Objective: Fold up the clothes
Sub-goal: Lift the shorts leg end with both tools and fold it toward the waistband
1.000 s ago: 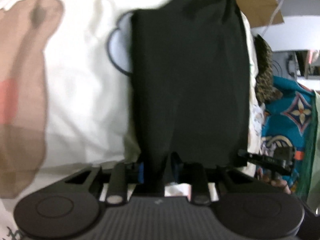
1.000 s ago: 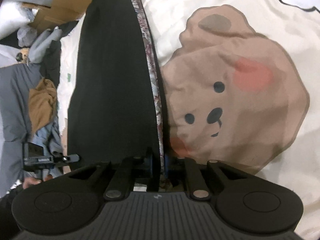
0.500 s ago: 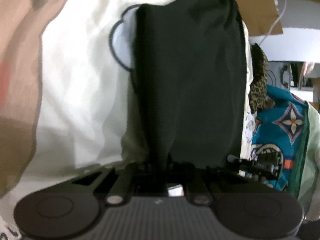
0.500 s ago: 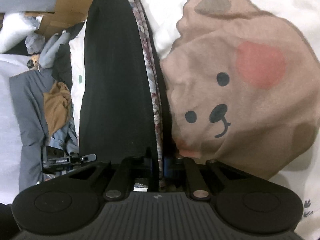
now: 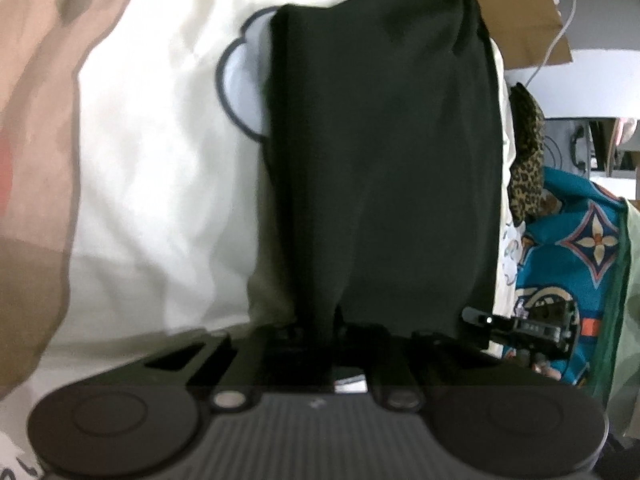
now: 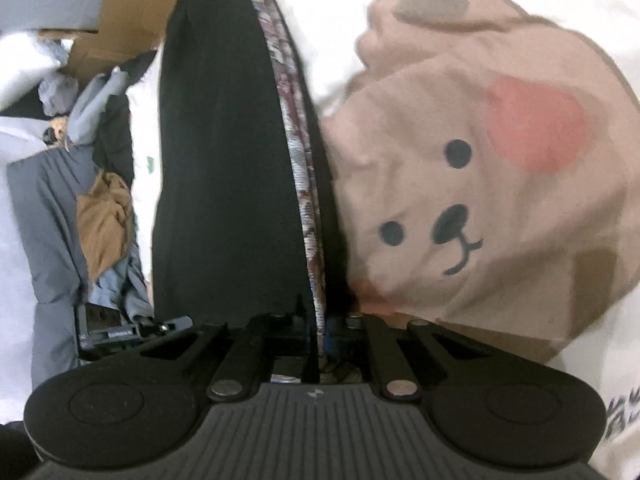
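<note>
Left wrist view: left gripper (image 5: 334, 334) clamped on bottom edge of black fabric garment (image 5: 384, 160), which fills frame centre over cream bedsheet with brown bear print (image 5: 152, 184).

Right wrist view: right gripper (image 6: 316, 330) pinching garment's (image 6: 224, 160) patterned edge, centre-left; bear face right.

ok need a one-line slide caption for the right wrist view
Right gripper shut on the edge of a black garment with patterned lining, stretched over a cream bedsheet with a bear print.

A lived-in bedroom, apparently: cartoon-bear bedding (image 6: 500, 184) fills the frame's right, loose clothes (image 6: 100, 224) and a cardboard box (image 6: 132, 12) crowd its upper left.
</note>
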A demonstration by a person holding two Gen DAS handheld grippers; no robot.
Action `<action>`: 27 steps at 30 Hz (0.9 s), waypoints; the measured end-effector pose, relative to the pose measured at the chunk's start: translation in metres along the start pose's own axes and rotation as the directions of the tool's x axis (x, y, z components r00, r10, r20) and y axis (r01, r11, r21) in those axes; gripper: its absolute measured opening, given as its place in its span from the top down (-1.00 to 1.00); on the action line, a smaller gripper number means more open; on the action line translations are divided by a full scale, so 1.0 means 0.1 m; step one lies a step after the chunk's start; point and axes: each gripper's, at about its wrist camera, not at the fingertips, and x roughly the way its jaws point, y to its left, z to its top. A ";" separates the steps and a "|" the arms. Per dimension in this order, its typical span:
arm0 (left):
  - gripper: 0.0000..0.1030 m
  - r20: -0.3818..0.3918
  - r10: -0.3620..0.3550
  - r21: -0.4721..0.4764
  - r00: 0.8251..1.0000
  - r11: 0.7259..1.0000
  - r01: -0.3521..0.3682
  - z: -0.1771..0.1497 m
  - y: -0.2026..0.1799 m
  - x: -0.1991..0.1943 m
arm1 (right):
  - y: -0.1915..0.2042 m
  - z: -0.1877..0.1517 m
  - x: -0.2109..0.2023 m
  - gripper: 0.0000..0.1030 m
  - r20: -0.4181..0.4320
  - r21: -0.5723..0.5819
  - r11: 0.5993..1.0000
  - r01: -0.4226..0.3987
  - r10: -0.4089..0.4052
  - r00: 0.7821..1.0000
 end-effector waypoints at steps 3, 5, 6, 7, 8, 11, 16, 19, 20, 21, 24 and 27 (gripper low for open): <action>0.90 0.015 -0.022 0.017 1.000 1.000 0.022 -0.04 -0.08 -0.16 | 0.15 -0.02 -0.13 0.95 0.010 -0.040 0.999 -0.009 0.010 1.000; 0.91 0.024 -0.038 0.032 0.999 0.999 0.038 -0.08 -0.15 -0.29 | 0.26 -0.04 -0.24 0.95 0.017 -0.062 0.998 -0.022 0.023 1.000; 0.91 0.030 -0.048 0.039 0.998 0.998 0.047 -0.11 -0.18 -0.36 | 0.30 -0.04 -0.29 0.95 0.020 -0.069 0.997 -0.031 0.033 0.999; 0.91 0.037 -0.057 0.051 0.998 0.997 0.055 -0.14 -0.25 -0.41 | 0.34 -0.06 -0.34 0.96 0.021 -0.077 0.996 -0.041 0.042 0.999; 0.91 0.042 -0.063 0.062 0.997 0.996 0.061 -0.18 -0.30 -0.47 | 0.38 -0.07 -0.39 0.96 0.018 -0.084 0.995 -0.050 0.051 0.999; 0.91 0.054 -0.079 0.093 0.995 0.993 0.073 -0.28 -0.45 -0.65 | 0.50 -0.15 -0.53 0.96 -0.004 -0.116 0.991 -0.070 0.070 0.998; 0.91 0.051 -0.088 0.109 0.995 0.991 0.082 -0.50 -0.59 -0.83 | 0.65 -0.31 -0.77 0.96 -0.039 -0.147 0.985 -0.085 0.080 0.996; 0.91 0.053 -0.092 0.088 0.994 0.992 0.087 -0.61 -0.60 -0.91 | 0.68 -0.40 -0.90 0.96 -0.051 -0.147 0.985 -0.090 0.083 0.995; 0.91 0.053 -0.093 0.086 0.994 0.992 0.088 -0.63 -0.62 -0.94 | 0.70 -0.42 -0.94 0.96 -0.054 -0.148 0.985 -0.093 0.086 0.995; 0.91 0.053 -0.094 0.086 0.994 0.992 0.090 -0.66 -0.63 -0.96 | 0.71 -0.43 -0.97 0.96 -0.057 -0.149 0.984 -0.096 0.089 0.994; 0.91 0.055 -0.098 0.085 0.994 0.992 0.093 -0.69 -0.68 -1.00 | 0.75 -0.47 -1.03 0.96 -0.063 -0.145 0.984 -0.108 0.099 0.993; 0.91 0.058 -0.101 0.083 0.993 0.992 0.097 -0.71 -0.72 -1.03 | 0.77 -0.51 -1.08 0.96 -0.066 -0.149 0.981 -0.124 0.115 0.991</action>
